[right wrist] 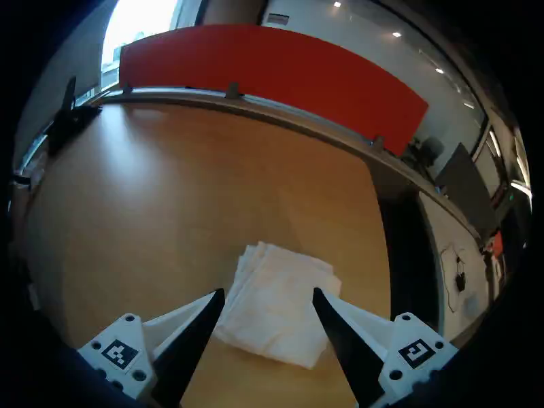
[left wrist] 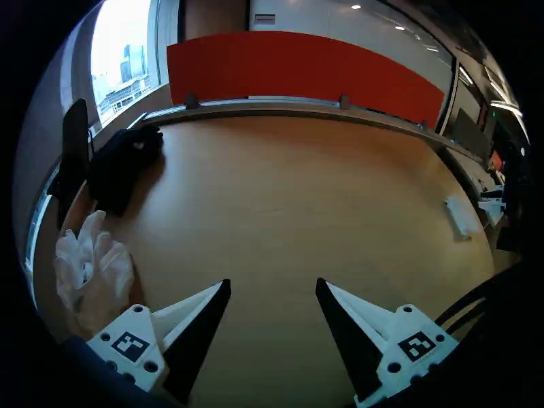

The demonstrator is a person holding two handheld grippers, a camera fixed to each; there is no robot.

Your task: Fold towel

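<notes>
The wide wooden desk point(left wrist: 292, 197) runs to a long red partition panel point(left wrist: 306, 75) at its far edge. A black fabric bag point(left wrist: 122, 166) lies far left, its contents hidden. The white towel point(right wrist: 282, 306), folded square with layered edges, lies flat near the desk's right edge, between the spread fingers of the right tool point(right wrist: 267, 291). The left tool point(left wrist: 272, 282) is likewise apart, over the desk.

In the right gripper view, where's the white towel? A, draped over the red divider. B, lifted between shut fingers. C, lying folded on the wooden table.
C: the towel lies in a folded stack on the table, and the right gripper is open, not pinching it.
</notes>
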